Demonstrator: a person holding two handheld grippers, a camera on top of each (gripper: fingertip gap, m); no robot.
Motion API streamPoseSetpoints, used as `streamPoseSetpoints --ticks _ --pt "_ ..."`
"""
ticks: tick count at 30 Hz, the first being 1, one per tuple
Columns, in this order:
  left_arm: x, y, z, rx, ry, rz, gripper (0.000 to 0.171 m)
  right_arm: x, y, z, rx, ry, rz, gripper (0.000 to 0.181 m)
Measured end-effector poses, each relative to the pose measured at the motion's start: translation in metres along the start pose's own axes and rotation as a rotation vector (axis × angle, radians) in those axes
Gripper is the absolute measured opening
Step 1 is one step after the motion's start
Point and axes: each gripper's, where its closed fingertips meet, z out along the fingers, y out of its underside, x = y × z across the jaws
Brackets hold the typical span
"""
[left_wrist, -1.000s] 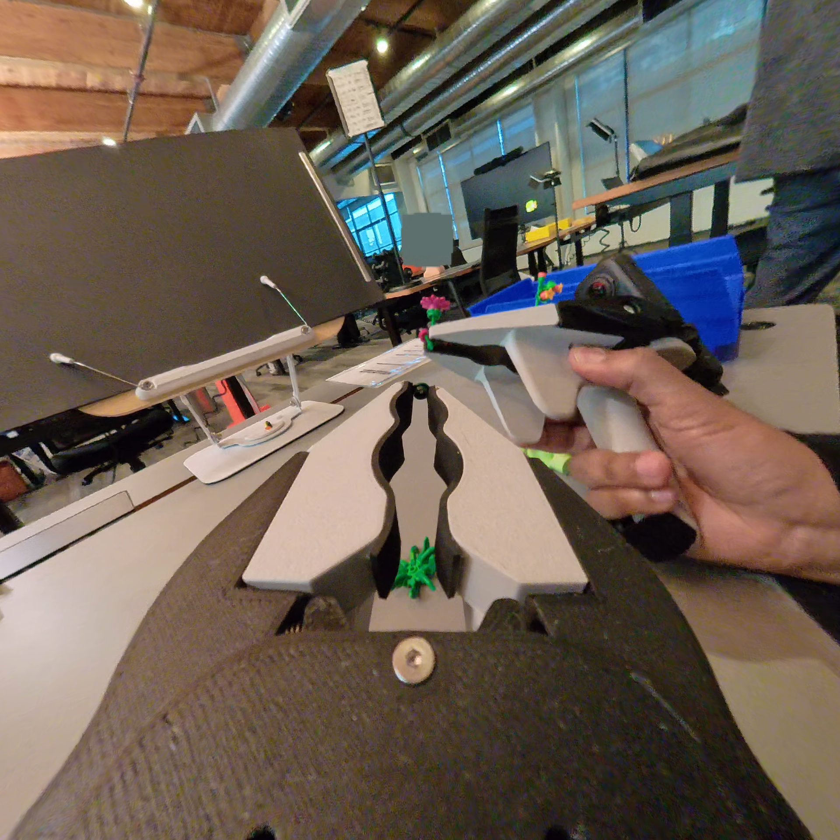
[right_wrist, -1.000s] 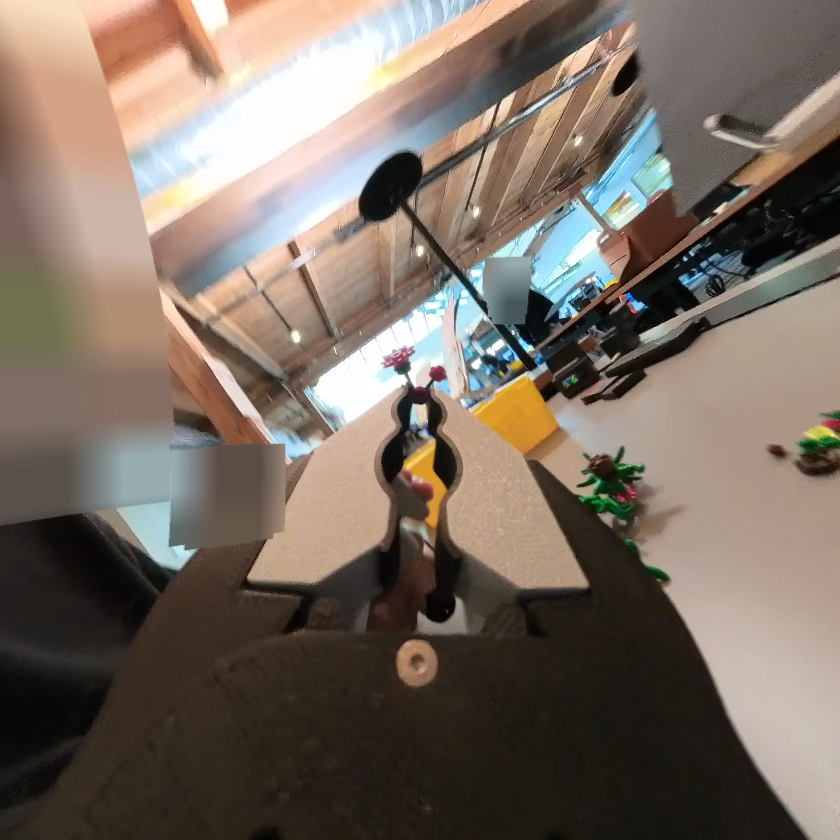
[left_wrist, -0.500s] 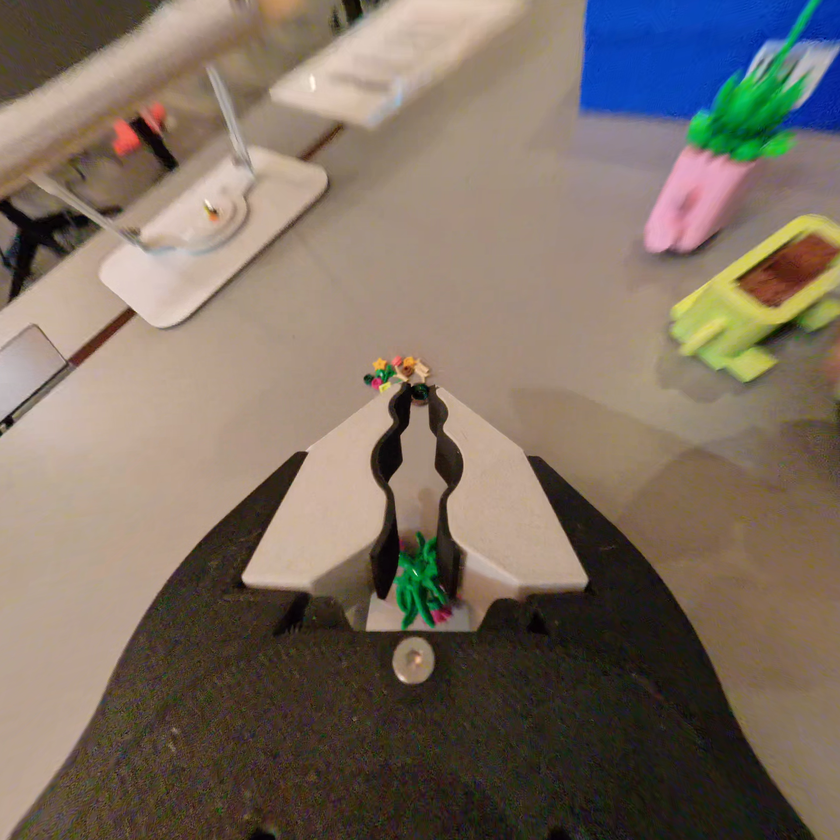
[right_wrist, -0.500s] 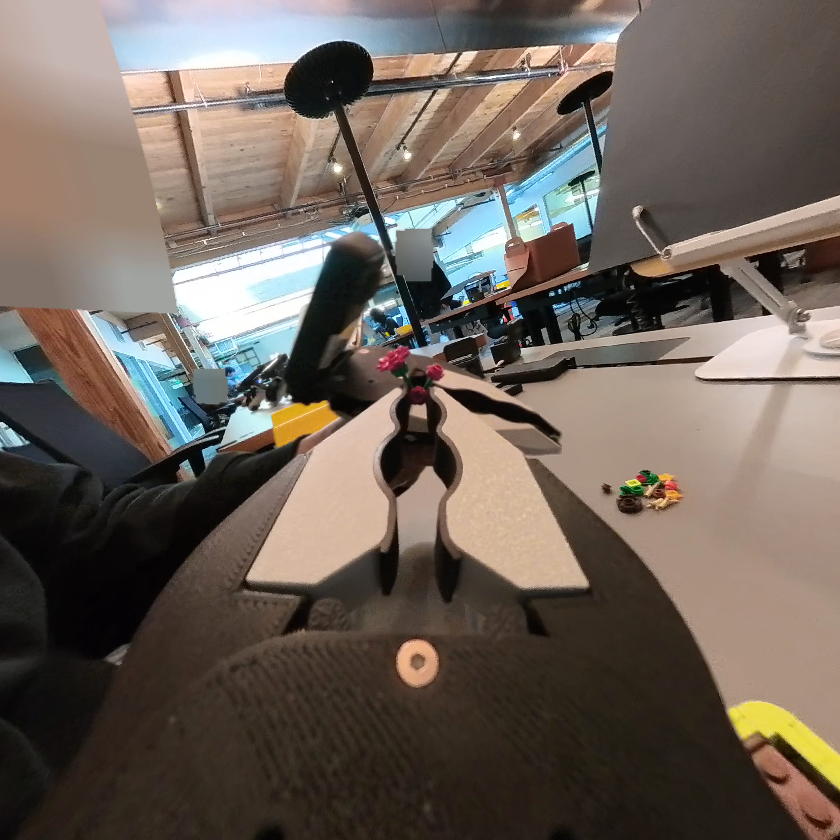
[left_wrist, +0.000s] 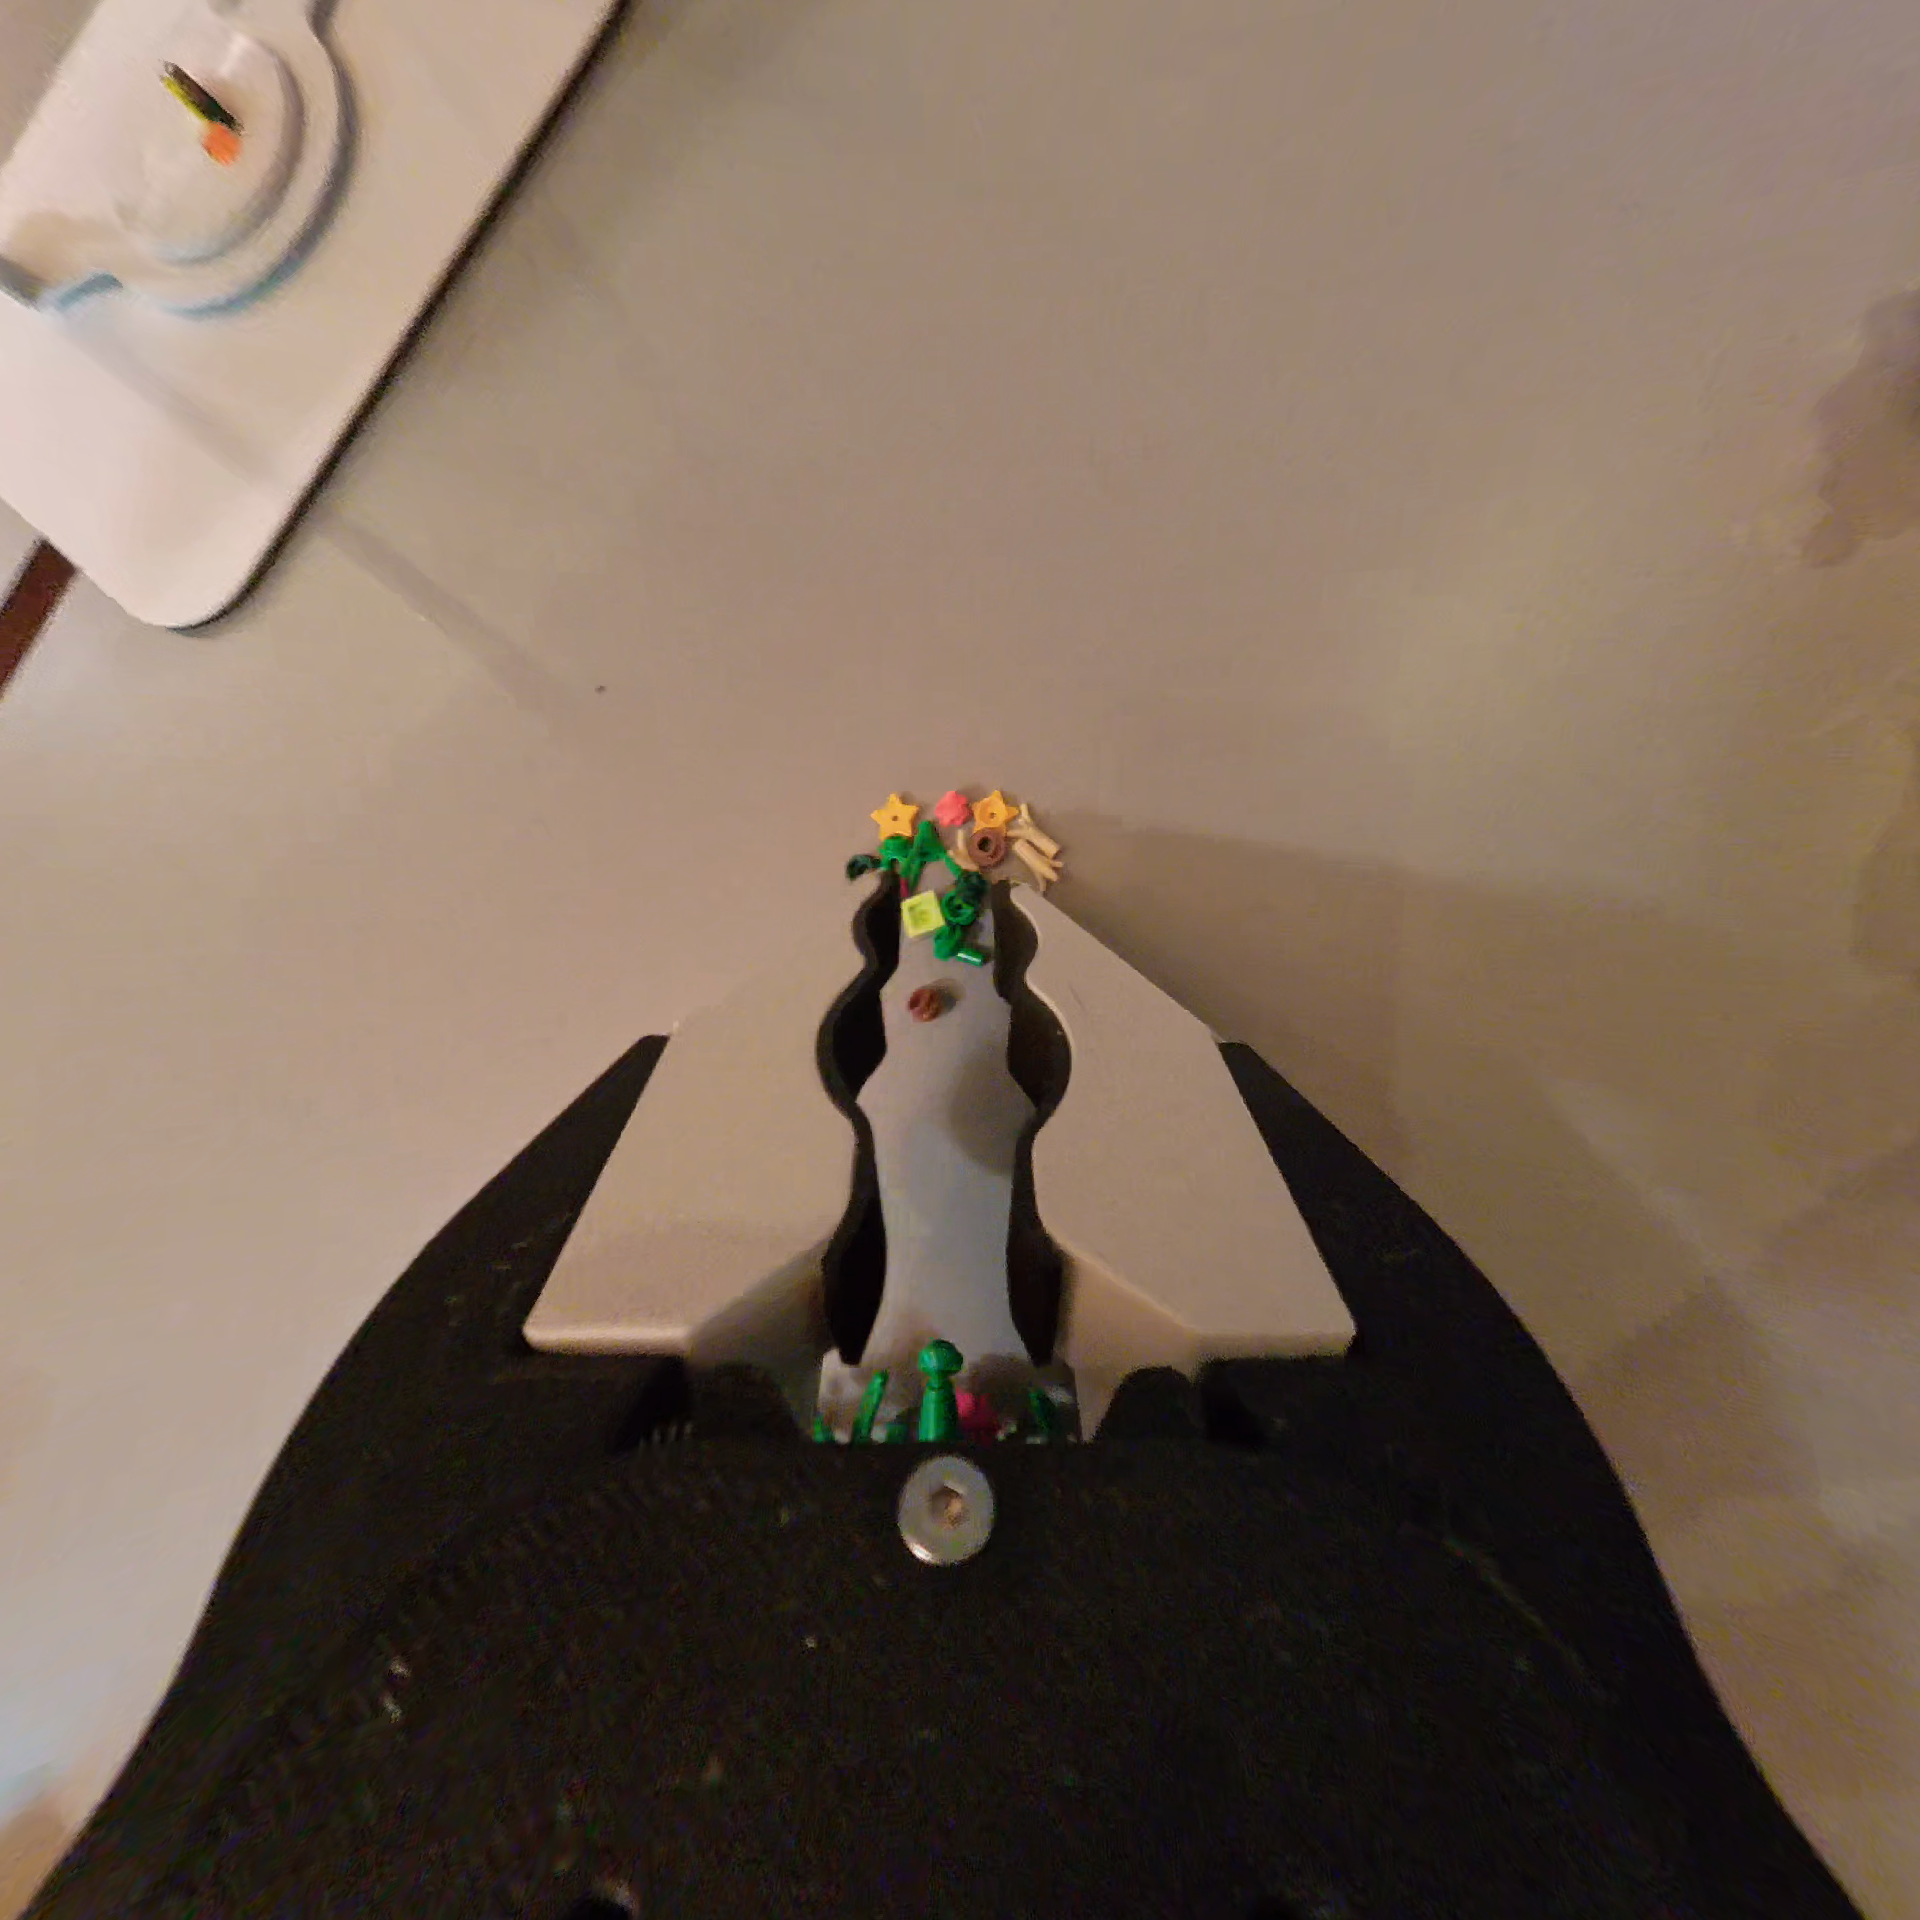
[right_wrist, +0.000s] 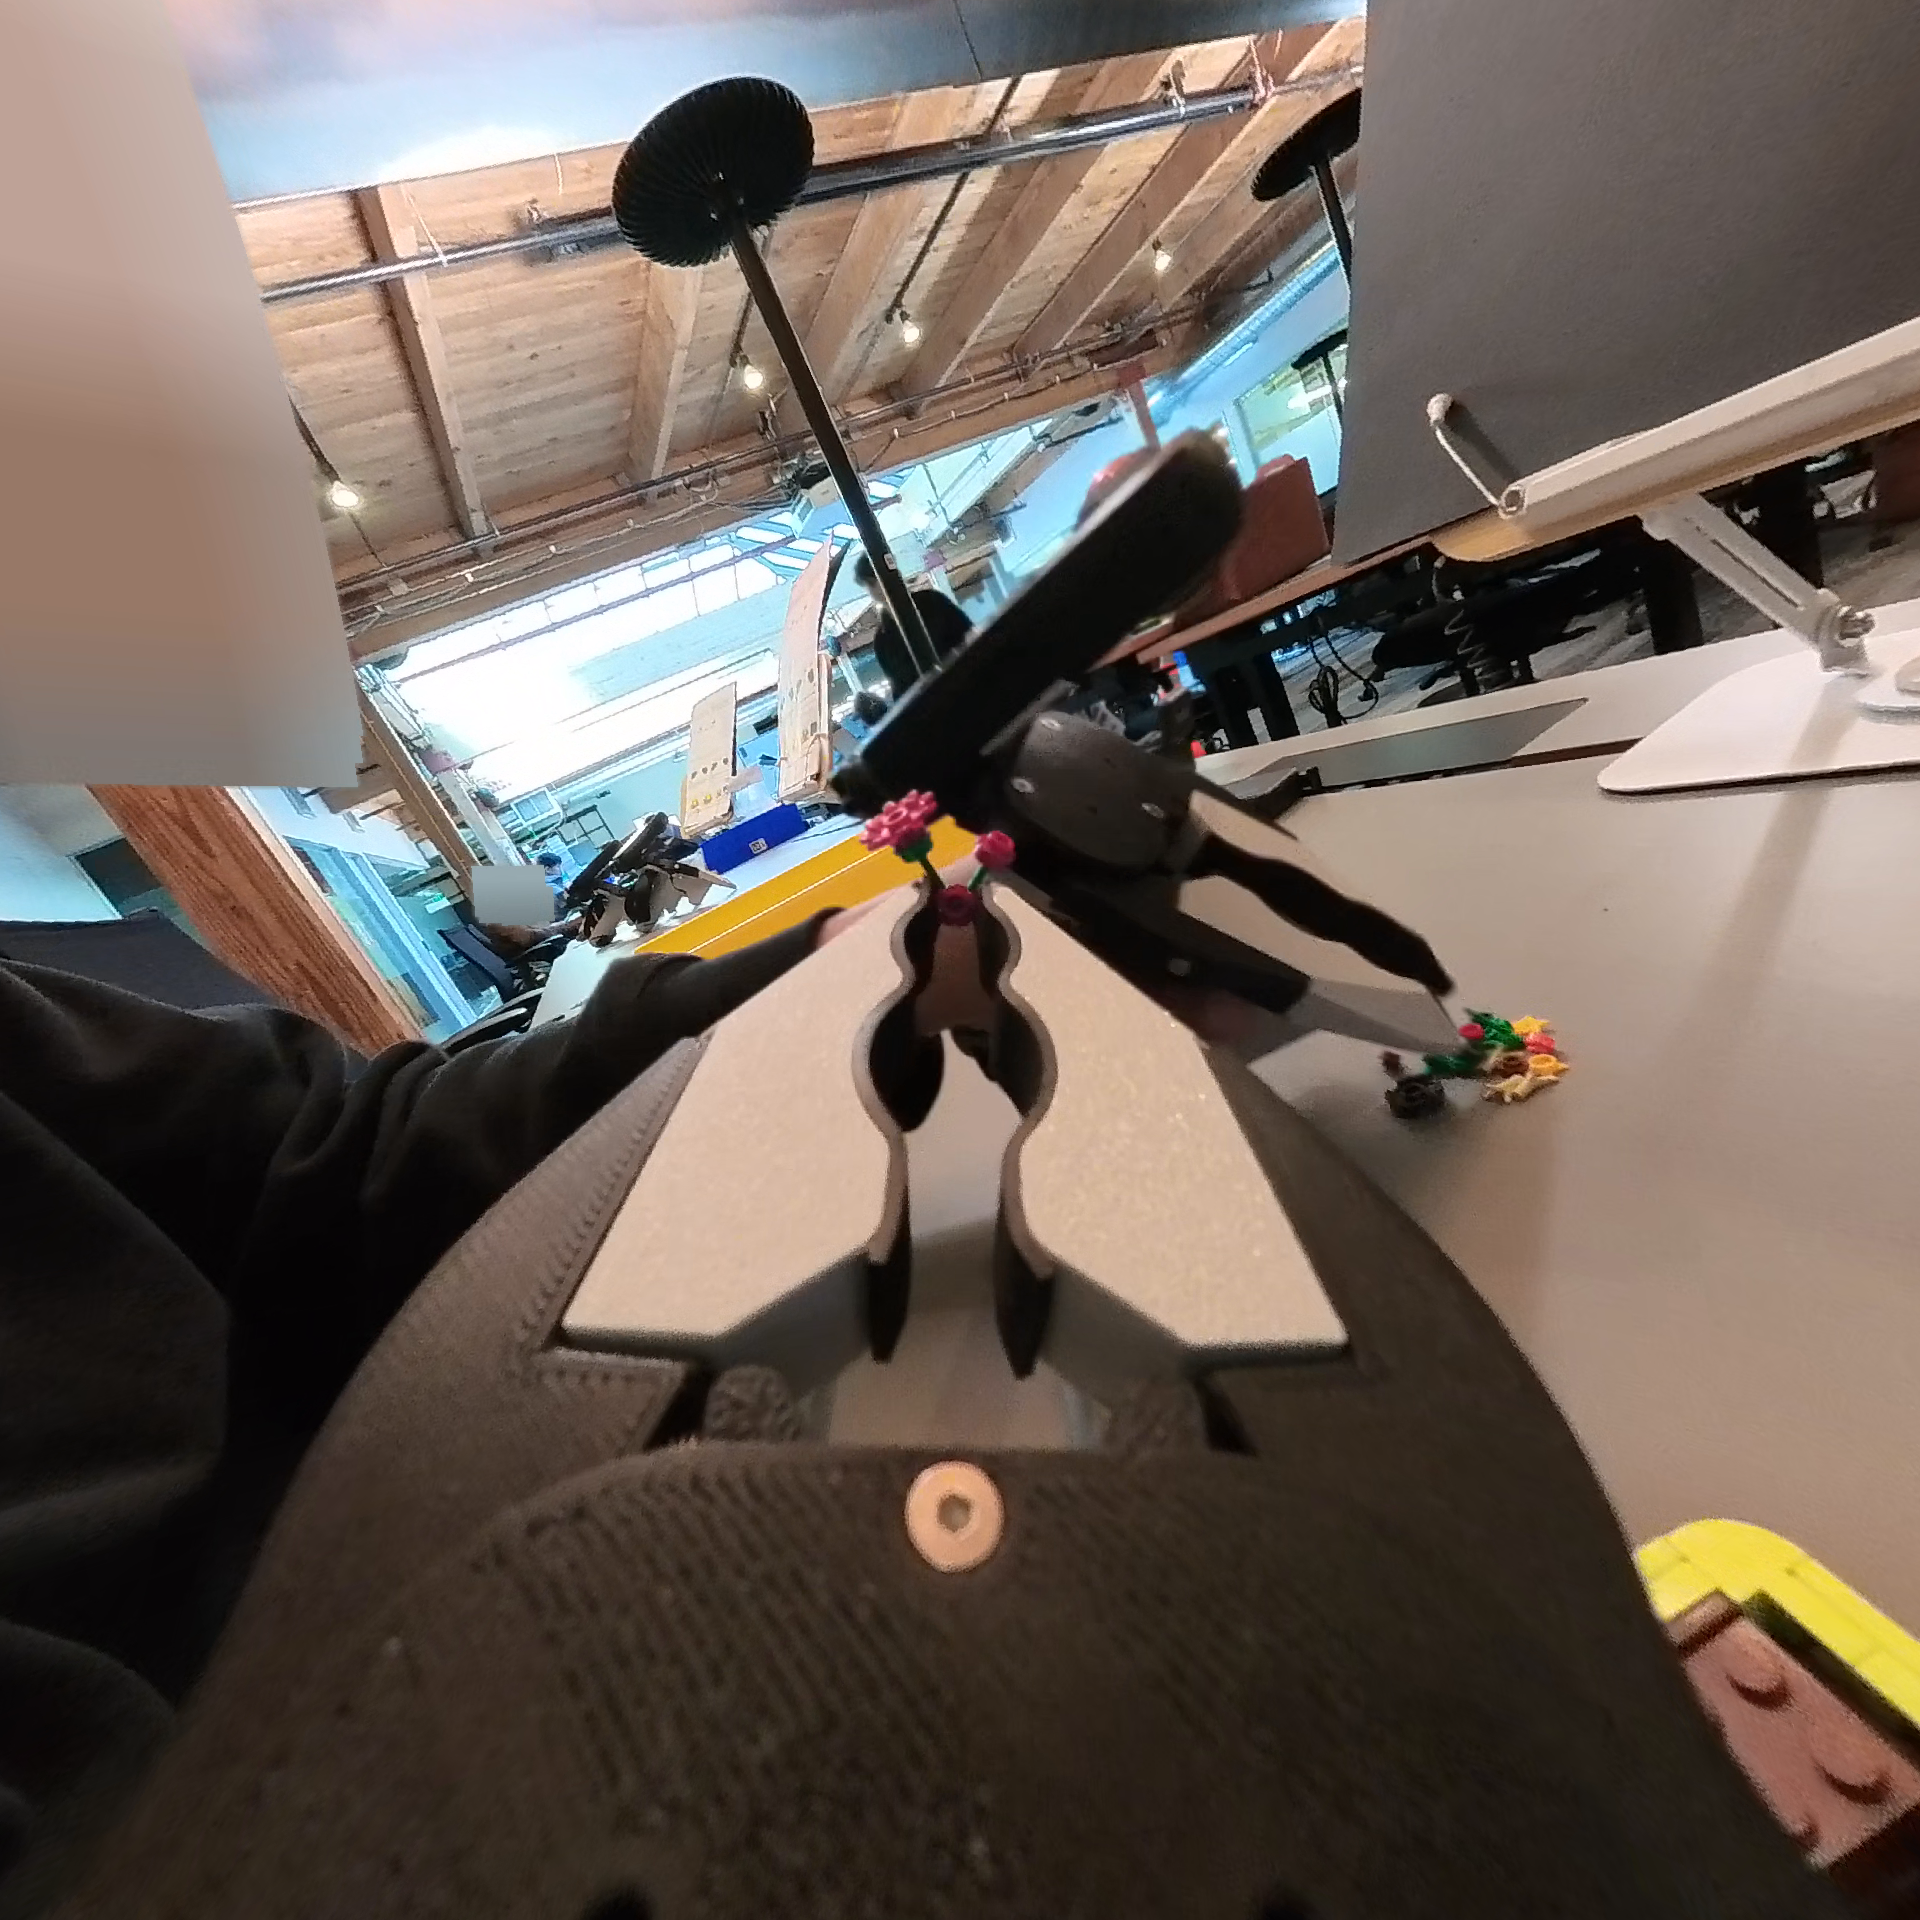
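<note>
A: What is the left gripper (left_wrist: 951, 914) doing?

B: It is pointing steeply down at the plain grey tabletop (left_wrist: 1351, 416), with its jaws standing open a little around the near edge of a small pile of tiny plastic toy pieces (left_wrist: 961, 857) in orange, pink, green, tan and brown; a lime square piece and green bits are lying in the gap at the tips, and a small brown round stud (left_wrist: 925, 1003) is sitting alone farther back between the fingers; whether anything is being pinched, I cannot tell.

A: And the right gripper (right_wrist: 954, 904)?

B: It is being held above the tabletop, tilted upward, with its jaws clamping the base of a small toy flower sprig with magenta blossoms on green stems (right_wrist: 940, 842); the blossoms are sticking up past the tips.

A: Anything nearby?

B: In the right wrist view the left gripper is showing beyond, its tips touching down at the coloured pile; a lime-yellow brick planter with a brown studded top (right_wrist: 1808, 1683) is peeking in at the lower right corner; a white flat stand base (left_wrist: 197, 343) is lying at the upper left of the left wrist view.
</note>
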Motion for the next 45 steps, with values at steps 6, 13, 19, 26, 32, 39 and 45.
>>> streamPoseSetpoints --ticks 6,13,19,26,32,39,45 --pt "-0.015 -0.017 -0.063 0.279 0.010 -0.152 0.017 0.006 0.007 0.004 -0.034 0.026 0.031 0.004" --pt "0.026 0.014 -0.134 0.534 0.342 -0.441 0.012 0.007 0.018 0.008 -0.114 0.086 -0.089 0.005" --pt "0.065 0.022 -0.159 0.697 0.586 -0.519 0.026 0.000 0.041 0.020 -0.257 0.160 -0.362 0.005" --pt "0.072 0.029 -0.153 0.665 0.471 -0.464 0.022 0.000 0.063 0.027 -0.411 0.286 -0.794 0.005" --pt "0.071 0.040 -0.146 0.599 0.311 -0.321 0.013 -0.001 0.069 0.026 -0.464 0.334 -1.052 0.005" --pt "0.074 0.042 -0.142 0.581 0.327 -0.319 0.010 0.001 0.070 0.023 -0.494 0.359 -1.264 0.005" --pt "0.073 0.045 -0.140 0.568 0.386 -0.373 0.010 0.003 0.074 0.023 -0.522 0.360 -1.342 0.005"
